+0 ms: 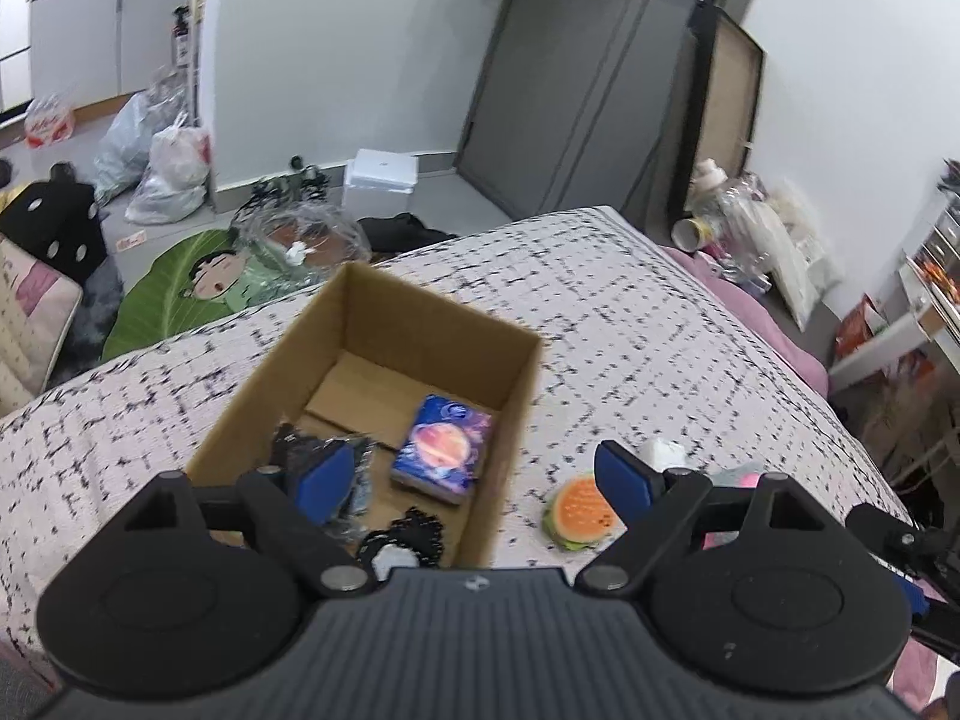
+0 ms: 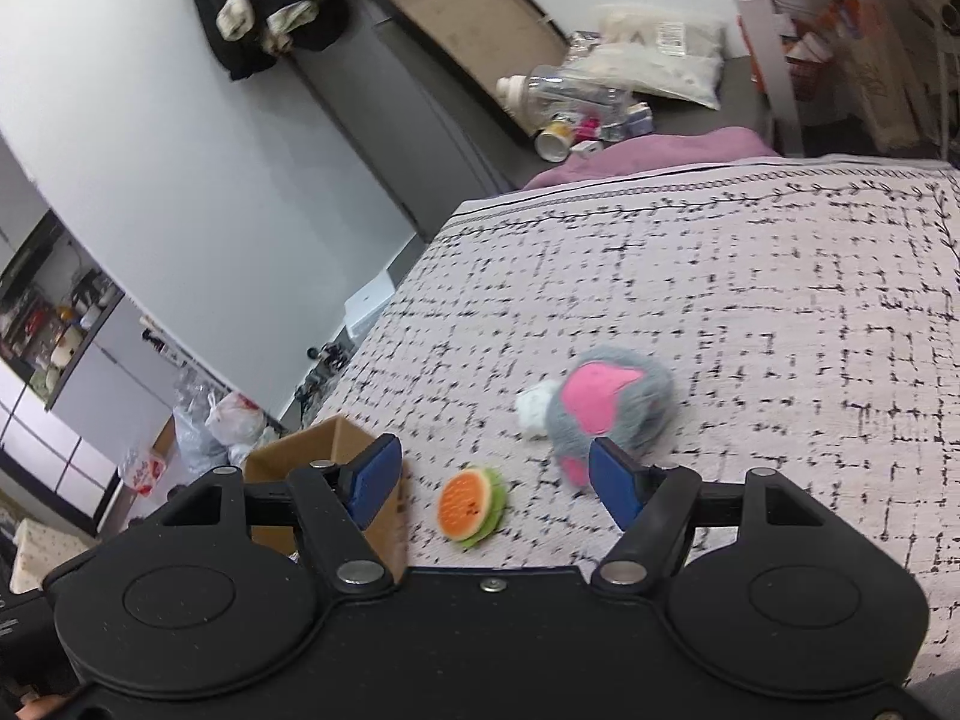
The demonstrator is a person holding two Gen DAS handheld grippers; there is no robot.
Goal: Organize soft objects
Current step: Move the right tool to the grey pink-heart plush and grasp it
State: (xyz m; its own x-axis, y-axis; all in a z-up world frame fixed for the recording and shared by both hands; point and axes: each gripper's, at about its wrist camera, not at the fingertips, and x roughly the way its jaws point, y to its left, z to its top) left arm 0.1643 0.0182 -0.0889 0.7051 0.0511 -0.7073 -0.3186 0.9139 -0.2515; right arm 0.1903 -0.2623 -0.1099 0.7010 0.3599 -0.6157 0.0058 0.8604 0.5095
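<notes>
An open cardboard box point(image 1: 528, 372) stands on the checked bedspread point(image 1: 660, 330). Inside it lie a planet-print pack point(image 1: 441, 450), a dark wrapped item point(image 1: 354, 468) and a black-and-white piece point(image 1: 402, 540). My left gripper point(image 1: 474, 480) hovers open over the box's near right corner, holding nothing. Just right of the box lies a burger-shaped squishy toy point(image 1: 579, 513) point(image 2: 471, 504). Beyond it sits a grey plush with pink patches point(image 2: 606, 405), and a small white soft piece point(image 2: 534, 408) touches it. My right gripper point(image 2: 495, 483) is open and empty, and the burger toy lies on the bed just beyond the gap between its fingers.
The bed ends just behind the box point(image 2: 324, 450), where it drops to a floor with a green leaf cushion point(image 1: 180, 294), plastic bags point(image 1: 174, 180) and a white case point(image 1: 381, 183). A purple sheet point(image 2: 648, 150) and bottles point(image 2: 570, 96) lie past the bed's far corner.
</notes>
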